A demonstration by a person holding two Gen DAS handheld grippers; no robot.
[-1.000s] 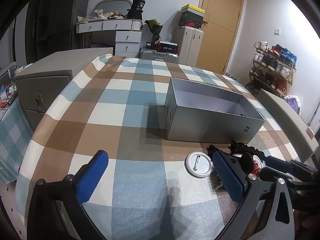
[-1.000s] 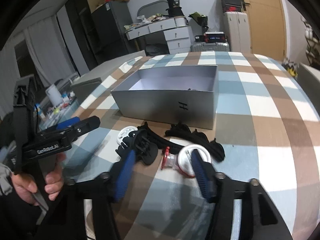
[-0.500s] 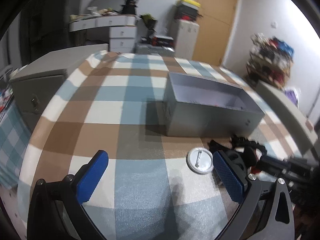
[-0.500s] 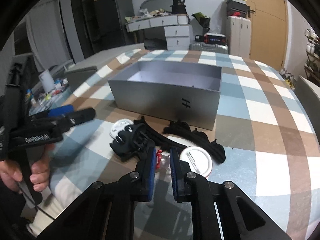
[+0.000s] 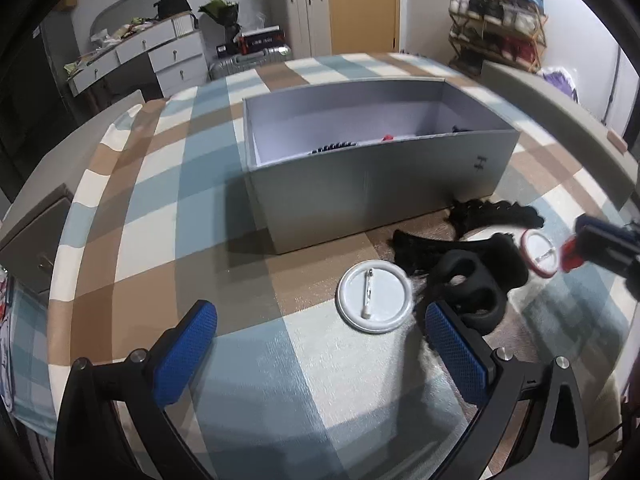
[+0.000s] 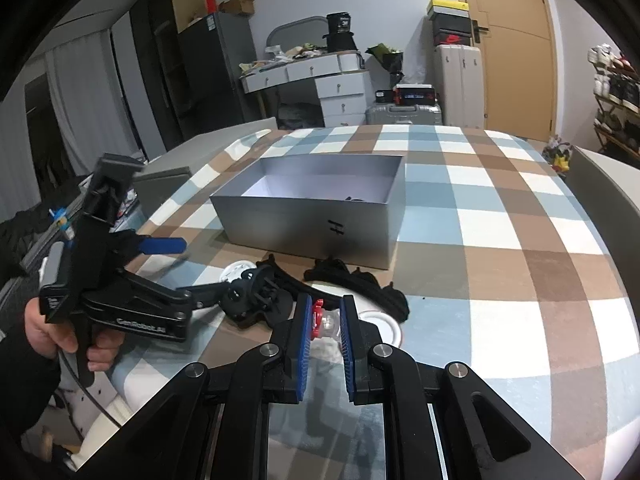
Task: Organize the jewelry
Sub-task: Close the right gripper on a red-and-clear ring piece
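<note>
Red-and-clear hair clip [image 6: 323,319] pinched in your right tool [image 6: 325,344], lifted just above the surface; the grey box [image 6: 316,216] is its likely home.
Next, you carry it over the box's near wall and let go inside. Your left tool [image 5: 320,344] hangs wide open and empty, near the white pin badge [image 5: 374,295] and black claw clip [image 5: 476,290].

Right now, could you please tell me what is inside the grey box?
Inside the grey box, a dark toothed piece, something red and a dark item peek over the front wall, which hides the rest.
</note>
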